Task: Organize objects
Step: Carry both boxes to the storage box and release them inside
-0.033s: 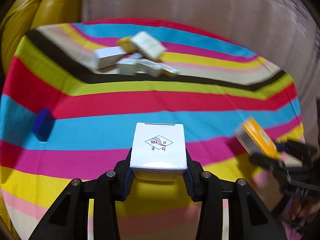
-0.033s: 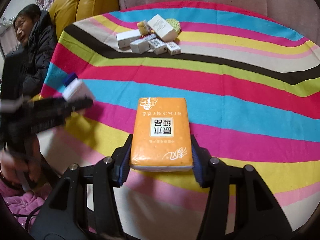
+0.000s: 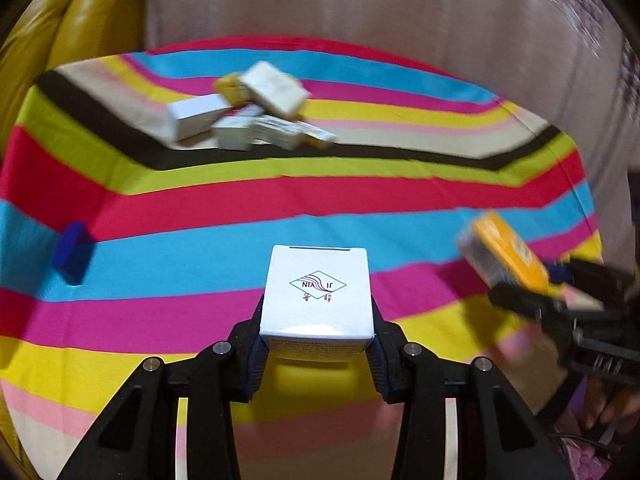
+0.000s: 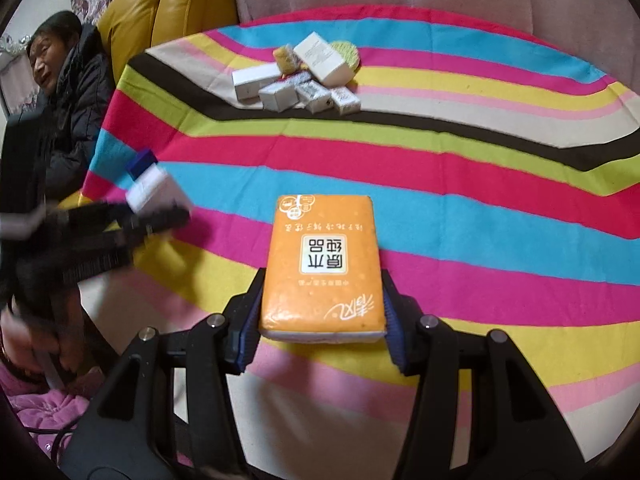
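My left gripper (image 3: 316,344) is shut on a white carton (image 3: 318,292) with a diamond logo, held above the striped tablecloth (image 3: 160,312). In the right wrist view the same carton (image 4: 158,190) shows blurred at the left. My right gripper (image 4: 322,336) is shut on an orange tissue pack (image 4: 322,264), gripped by its long sides. That pack (image 3: 504,252) appears blurred at the right of the left wrist view. A heap of white boxes (image 4: 296,76) with a yellow sponge (image 4: 285,58) lies at the far side of the table.
A small blue block (image 3: 72,252) lies on the cyan stripe near the table's left edge. A yellow leather sofa (image 4: 168,12) stands behind the table's far left, where a person in a dark jacket (image 4: 76,96) sits. A pale curtain (image 3: 360,12) hangs behind.
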### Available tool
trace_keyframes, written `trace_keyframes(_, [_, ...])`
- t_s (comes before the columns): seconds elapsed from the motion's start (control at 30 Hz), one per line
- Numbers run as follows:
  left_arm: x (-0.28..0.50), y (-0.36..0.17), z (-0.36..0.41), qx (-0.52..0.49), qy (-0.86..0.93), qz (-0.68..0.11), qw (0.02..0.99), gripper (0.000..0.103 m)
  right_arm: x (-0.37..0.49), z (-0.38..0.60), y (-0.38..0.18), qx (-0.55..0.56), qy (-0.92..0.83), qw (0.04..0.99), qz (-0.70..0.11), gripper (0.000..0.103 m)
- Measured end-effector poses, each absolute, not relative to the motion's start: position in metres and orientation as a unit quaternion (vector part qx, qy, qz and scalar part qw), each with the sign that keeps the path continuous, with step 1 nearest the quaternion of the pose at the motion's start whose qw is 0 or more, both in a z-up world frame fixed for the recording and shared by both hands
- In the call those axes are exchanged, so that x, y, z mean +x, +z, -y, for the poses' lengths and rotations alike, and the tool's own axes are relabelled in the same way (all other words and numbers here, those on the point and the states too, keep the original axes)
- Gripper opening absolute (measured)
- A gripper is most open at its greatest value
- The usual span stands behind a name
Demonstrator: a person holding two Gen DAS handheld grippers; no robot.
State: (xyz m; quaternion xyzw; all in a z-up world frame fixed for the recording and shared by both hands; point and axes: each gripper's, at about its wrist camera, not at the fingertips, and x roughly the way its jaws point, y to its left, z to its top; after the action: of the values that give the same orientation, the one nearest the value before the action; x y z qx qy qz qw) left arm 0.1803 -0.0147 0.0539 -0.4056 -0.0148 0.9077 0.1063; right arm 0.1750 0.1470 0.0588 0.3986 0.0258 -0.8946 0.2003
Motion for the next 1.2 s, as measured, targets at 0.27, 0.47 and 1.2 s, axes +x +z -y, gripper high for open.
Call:
trace_keyframes(0.27, [0.189, 0.075, -0.017, -0.384, 0.913, -0.016, 0.137, 0.044, 0.191, -0.186, 0.092, 0.365, -0.917, 0.163, -0.012, 0.056])
trace_keyframes(0.47, [0.199, 0.091, -0.03, -0.366, 0.917, -0.035, 0.152, 0.044, 0.206, -0.215, 0.101, 0.362, -0.922, 0.135, -0.006, 0.056])
trace_keyframes(1.2, [0.235, 0.12, -0.123, -0.344, 0.895, -0.121, 0.256, 0.044, 0.295, -0.336, 0.106, 0.367, -0.929, 0.02, 0.034, 0.056])
